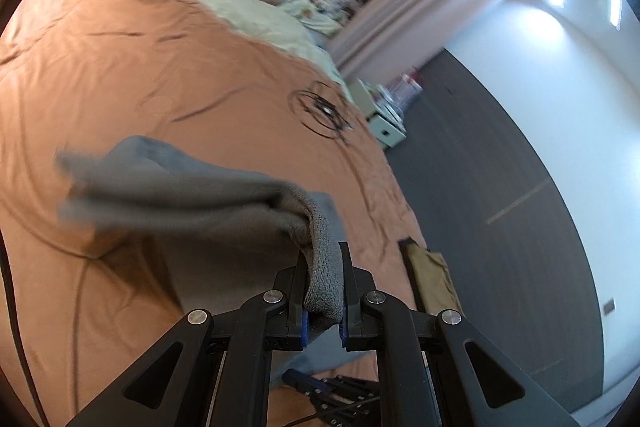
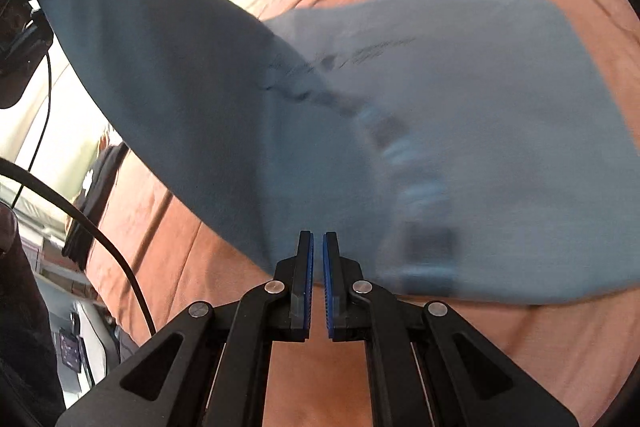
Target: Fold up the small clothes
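Grey-blue shirt (image 1: pixel 180 195) edge was pinched in the left tongs (image 1: pixel 323 287), lifted over the orange bed (image 1: pixel 120 47). From the right wrist, the right tongs (image 2: pixel 318 267) were pressed together, holding nothing I could see; one flap of the garment hung raised, the rest lay flat. Folding looked barely begun.

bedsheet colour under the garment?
Orange-brown sheet, with a black scribbled drawing on it. Clearest in the left wrist view.

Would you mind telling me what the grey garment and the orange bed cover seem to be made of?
Grey garment: soft knit, probably cotton jersey; matte, with a ribbed weave visible where the left gripper pinches it. Orange bed cover: thin woven fabric, matte, finely creased.
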